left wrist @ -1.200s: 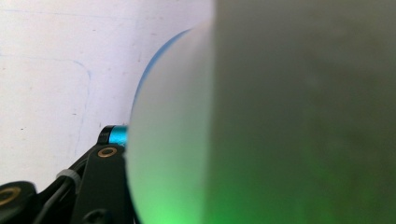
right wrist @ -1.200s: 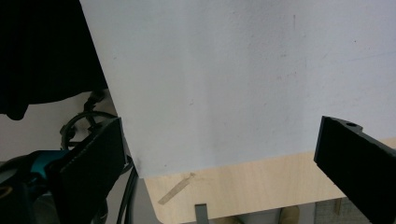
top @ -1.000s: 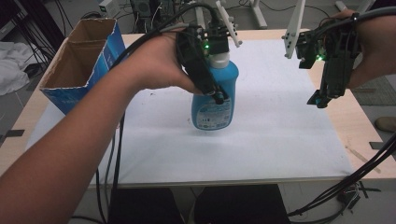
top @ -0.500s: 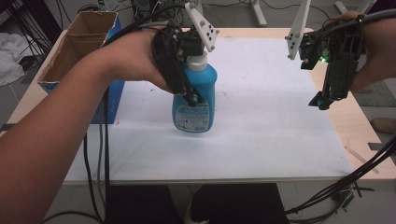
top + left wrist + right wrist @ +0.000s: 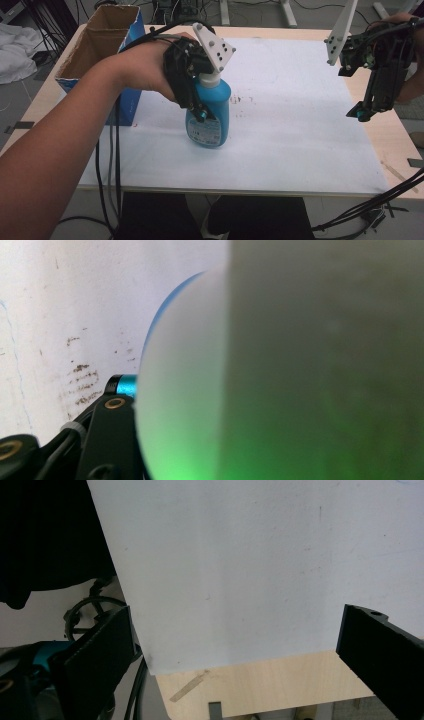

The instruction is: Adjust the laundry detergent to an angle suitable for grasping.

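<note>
Left hand-held gripper [image 5: 200, 107] clamps the blue plastic spray bottle [image 5: 209, 117] upright on the desk [image 5: 300, 120] — right hand-held gripper [image 5: 361, 114], at three o'clock, jaws apart, empty.

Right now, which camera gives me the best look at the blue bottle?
The high view: the blue bottle stands upright on the white mat, clamped by the left gripper. The left gripper view has it as a close blur. The right gripper view looks at bare mat and table edge.
</note>
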